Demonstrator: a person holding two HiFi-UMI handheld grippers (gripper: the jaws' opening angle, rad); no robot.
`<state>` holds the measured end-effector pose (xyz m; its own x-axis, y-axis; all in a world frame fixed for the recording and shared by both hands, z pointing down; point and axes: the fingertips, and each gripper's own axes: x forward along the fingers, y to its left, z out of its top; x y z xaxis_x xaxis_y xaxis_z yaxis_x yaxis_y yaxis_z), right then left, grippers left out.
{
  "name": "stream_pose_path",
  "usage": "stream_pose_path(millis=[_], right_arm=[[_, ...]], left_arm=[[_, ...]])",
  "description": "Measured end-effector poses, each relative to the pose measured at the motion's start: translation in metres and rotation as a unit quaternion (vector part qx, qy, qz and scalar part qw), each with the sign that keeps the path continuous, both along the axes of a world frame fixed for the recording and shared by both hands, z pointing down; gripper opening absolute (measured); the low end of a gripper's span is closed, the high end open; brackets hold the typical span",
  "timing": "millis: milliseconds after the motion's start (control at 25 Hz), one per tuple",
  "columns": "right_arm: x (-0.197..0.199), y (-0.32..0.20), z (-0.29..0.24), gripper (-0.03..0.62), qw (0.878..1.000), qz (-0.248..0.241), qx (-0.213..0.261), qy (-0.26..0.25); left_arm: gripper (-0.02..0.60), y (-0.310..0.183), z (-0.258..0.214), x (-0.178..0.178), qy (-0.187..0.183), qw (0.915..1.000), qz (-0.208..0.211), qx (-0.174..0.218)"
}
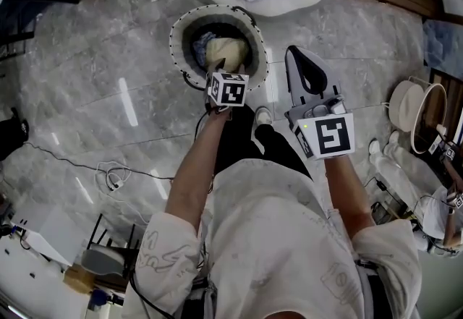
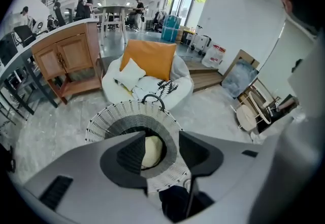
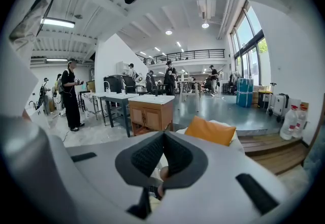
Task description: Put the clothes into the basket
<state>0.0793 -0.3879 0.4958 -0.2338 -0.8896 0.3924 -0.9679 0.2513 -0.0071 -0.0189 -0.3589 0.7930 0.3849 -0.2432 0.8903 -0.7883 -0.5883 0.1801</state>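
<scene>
**Cream garment in basket, left tongs spread above**

Grey marble floor [image 1: 87,86], open hall. Left gripper [image 2: 162,135] is spread and empty over the woven basket [image 1: 176,35], which holds a cream garment [image 1: 221,51]. Right gripper [image 3: 163,139] is pressed together, empty. Gripper views add a wooden cabinet [image 2: 68,58]; only the head view shows the floor cable [image 1: 94,169].

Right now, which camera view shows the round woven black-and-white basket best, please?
The head view: it looks down into the round woven black-and-white basket, showing most of its rim and the cream cloth inside. The open tongs of the left gripper cover the basket's near half in the left gripper view. The right gripper view misses it.
</scene>
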Motion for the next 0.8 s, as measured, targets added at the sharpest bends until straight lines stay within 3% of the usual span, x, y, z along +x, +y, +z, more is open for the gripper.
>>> stream_pose_path(millis=[400, 800], right_arm=[[-0.015, -0.009, -0.021, -0.012, 0.999, -0.016, 0.024, -0.016], [-0.017, -0.017, -0.061, -0.012, 0.996, -0.03, 0.072, -0.031]], left_arm=[[0.202, 0.002, -0.07, -0.022, 0.041, 0.996, -0.04, 0.069], [0.193, -0.023, -0.177, -0.051, 0.086, 0.9754, -0.113, 0.169]])
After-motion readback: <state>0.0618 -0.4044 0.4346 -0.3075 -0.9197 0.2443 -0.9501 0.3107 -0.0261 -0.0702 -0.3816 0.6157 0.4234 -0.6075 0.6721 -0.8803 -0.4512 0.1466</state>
